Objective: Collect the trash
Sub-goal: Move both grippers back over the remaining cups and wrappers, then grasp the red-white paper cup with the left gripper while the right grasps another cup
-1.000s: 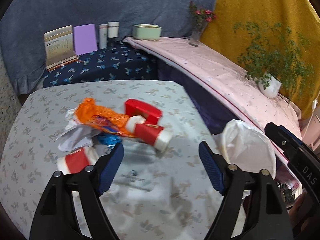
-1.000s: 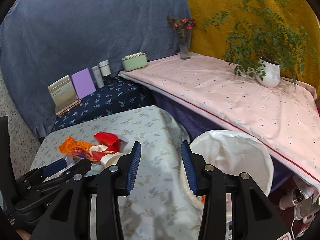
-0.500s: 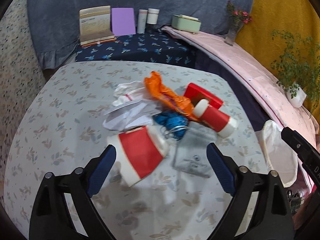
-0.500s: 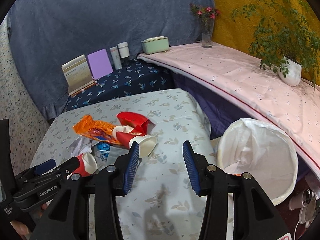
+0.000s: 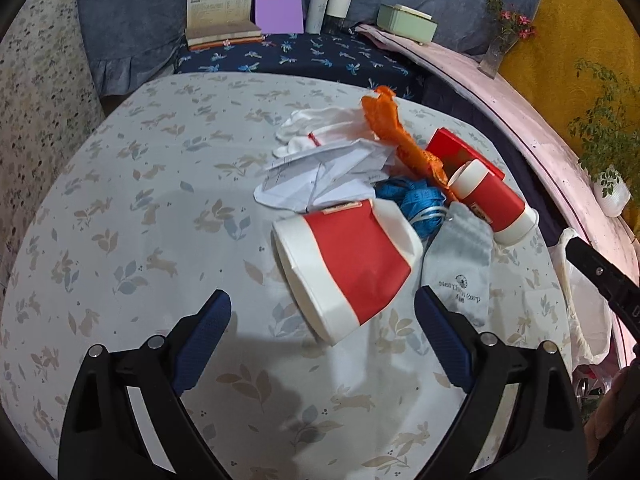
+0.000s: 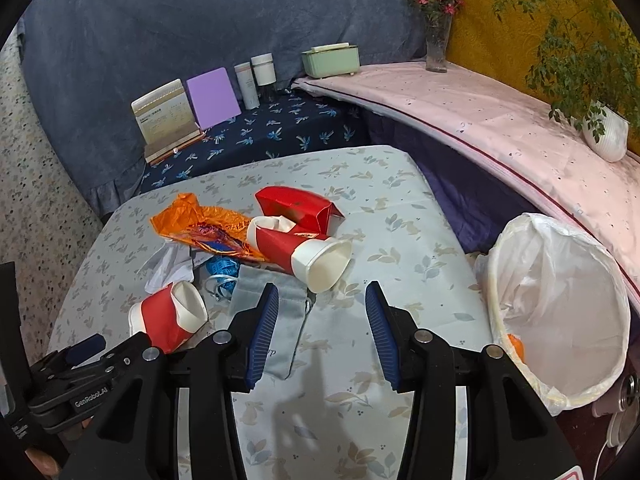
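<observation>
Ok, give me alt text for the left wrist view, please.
Open left gripper above a crushed red-and-white paper cup lying on a leaf-print tablecloth, nothing between its jaws. Behind the cup: crumpled paper, orange wrapper, grey pouch.

Two red-and-white paper cups [image 5: 344,264] [image 6: 300,252] lie tipped among an orange wrapper [image 6: 204,228], crumpled paper [image 5: 320,176] and a red carton [image 6: 296,206].

We see a table [image 5: 120,208] covered with a pale leaf-and-rabbit print cloth, carrying one cluster of litter. Lying on it are two red-and-white paper cups [image 5: 344,264] [image 5: 494,204] on their sides, a red carton [image 6: 298,206], an orange wrapper [image 6: 204,228], crumpled white paper [image 5: 320,176], blue ribbon [image 5: 416,200] and a flat grey pouch [image 5: 460,268]. All items sit close together, several touching or overlapping.
</observation>
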`<state>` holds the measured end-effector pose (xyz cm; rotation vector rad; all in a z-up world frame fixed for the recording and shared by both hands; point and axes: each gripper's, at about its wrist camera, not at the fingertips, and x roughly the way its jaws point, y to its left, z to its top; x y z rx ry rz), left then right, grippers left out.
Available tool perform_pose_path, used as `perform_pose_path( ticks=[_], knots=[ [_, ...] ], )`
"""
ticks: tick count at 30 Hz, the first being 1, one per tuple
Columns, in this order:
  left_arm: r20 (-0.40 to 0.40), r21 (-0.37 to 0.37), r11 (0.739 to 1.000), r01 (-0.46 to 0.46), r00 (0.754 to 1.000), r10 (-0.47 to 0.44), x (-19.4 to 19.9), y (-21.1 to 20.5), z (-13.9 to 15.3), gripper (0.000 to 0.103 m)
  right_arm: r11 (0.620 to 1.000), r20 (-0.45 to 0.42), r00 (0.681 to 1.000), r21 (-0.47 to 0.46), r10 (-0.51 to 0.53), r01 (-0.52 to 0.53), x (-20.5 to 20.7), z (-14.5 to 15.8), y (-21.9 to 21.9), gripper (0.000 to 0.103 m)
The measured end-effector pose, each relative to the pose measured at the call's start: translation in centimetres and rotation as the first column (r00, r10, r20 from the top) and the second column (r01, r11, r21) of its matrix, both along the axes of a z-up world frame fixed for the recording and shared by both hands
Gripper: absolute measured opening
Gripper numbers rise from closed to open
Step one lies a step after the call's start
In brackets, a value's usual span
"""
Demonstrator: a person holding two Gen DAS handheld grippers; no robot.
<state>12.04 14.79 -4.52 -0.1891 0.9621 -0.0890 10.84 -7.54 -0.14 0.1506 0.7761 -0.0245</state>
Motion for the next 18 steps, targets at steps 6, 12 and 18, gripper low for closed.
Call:
perform_pose_path(
  ticks=[6, 12, 18],
  knots=[
    [-0.035, -0.070, 0.997, 0.028, 0.999, -0.030, 0.4, 0.3, -1.0, 0.078, 1.000, -0.025, 1.000, -0.008, 0.015, -0.016, 1.1, -1.6, 0.7, 0.044],
    [-0.075, -0.113, 0.990, 0.081, 0.993, -0.090, 0.9, -0.2, -2.2, 0.053, 0.999, -0.047, 0.998, -0.007, 0.031, -0.031, 2.4, -2.8, 1.1, 0.044],
    [-0.064, -0.118, 0.986, 0.116, 0.990, -0.124, 1.1, -0.8, -1.9, 0.036, 0.999, -0.052, 0.997, 0.000, 0.050, -0.050, 3.7, -3.3, 1.6, 0.044]
  ],
)
